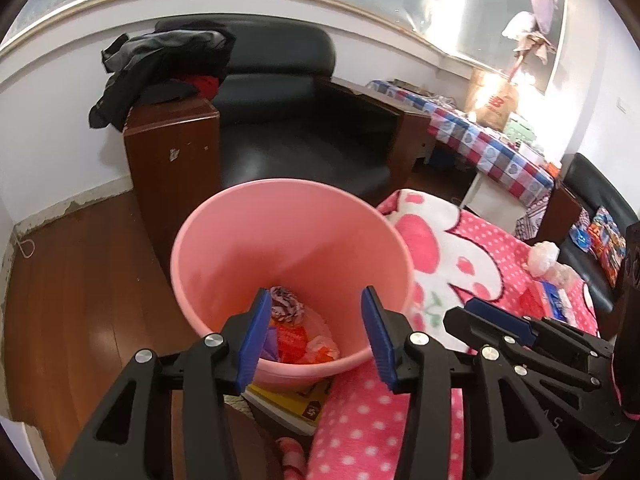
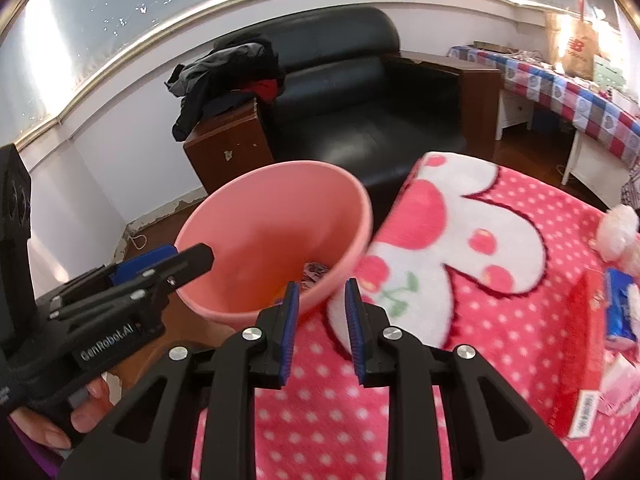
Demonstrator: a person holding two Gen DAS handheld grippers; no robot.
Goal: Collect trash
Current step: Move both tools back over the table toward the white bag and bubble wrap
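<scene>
Pink bin (image 1: pixel 256 248) sits on floor against edge of pink dotted blanket (image 2: pixel 480 320), black armchair (image 1: pixel 304 136) behind it. Crumpled wrappers (image 1: pixel 294 332) lie at bin bottom, partly hidden by your left gripper (image 1: pixel 316 336) (jaws spread wide, nothing between, poised above bin mouth). Your right gripper (image 2: pixel 322 328) hovers over blanket edge beside bin rim, jaws part open, empty. More trash (image 2: pixel 616 276) at blanket's far right, cut off by frame, hard to identify. Bare wood floor (image 1: pixel 80 288) left of bin.
</scene>
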